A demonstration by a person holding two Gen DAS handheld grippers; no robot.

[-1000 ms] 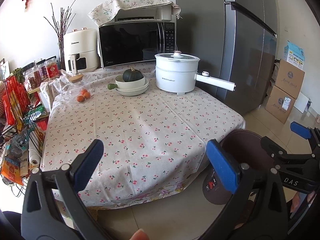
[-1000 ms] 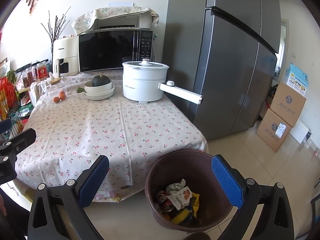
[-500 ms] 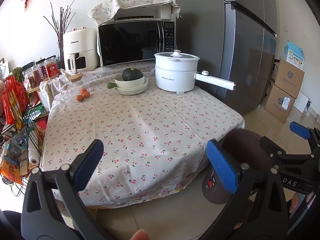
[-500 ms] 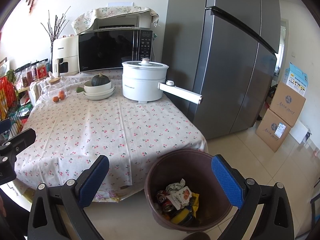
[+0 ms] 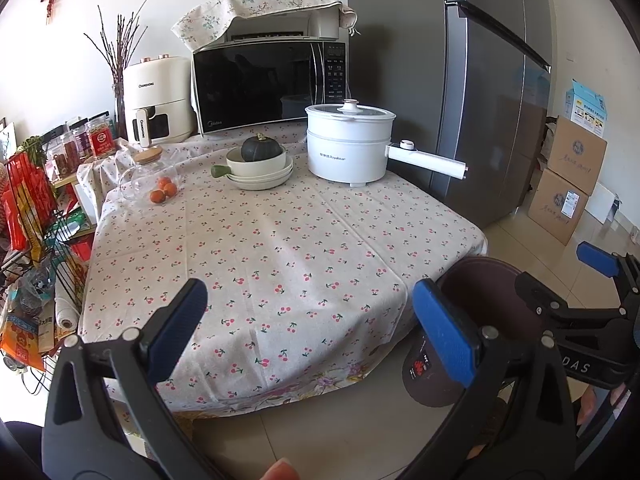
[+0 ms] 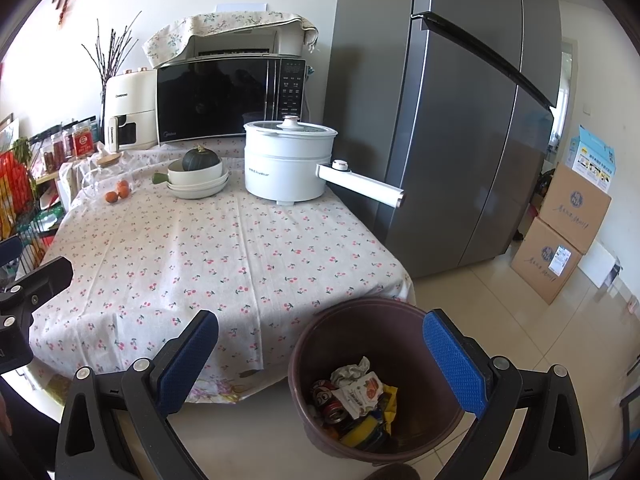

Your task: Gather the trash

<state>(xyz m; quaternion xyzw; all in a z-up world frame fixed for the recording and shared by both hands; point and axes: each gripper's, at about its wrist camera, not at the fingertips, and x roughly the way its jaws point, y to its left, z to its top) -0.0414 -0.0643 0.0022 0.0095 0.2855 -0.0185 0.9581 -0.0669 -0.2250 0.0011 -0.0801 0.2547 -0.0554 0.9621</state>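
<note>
Left gripper (image 5: 310, 322): jaws spread wide, nothing between the blue pads; it hangs over the near edge of the table.
Right gripper (image 6: 320, 354): jaws also spread wide and empty, held above the bin; in the left wrist view it shows at the far right edge.
Bin (image 6: 394, 322): round, dark brown, standing on the tiled floor just beside the table's near right corner.
Trash (image 6: 356, 394): lying at the bottom of the bin, a crumpled wrapper, a printed snack packet, a can and something yellow.
Table (image 5: 280, 248): covered by a pale cloth with a cherry print; its near and middle part is bare.
Pot (image 5: 348, 144): white electric pot with a lid and long handle, at the far right of the table.
Bowls (image 5: 260, 168): stacked pale dishes left of the pot, a dark green squash sitting in the top one.
Oranges (image 5: 163, 191): small, at the far left, next to a glass jar.
Microwave (image 5: 268, 80): against the wall behind the dishes, a flowered cloth draped on top.
Fridge (image 6: 460, 112): tall, grey, right of the table.
Boxes (image 6: 560, 232): cardboard, stacked on the floor at far right.
</note>
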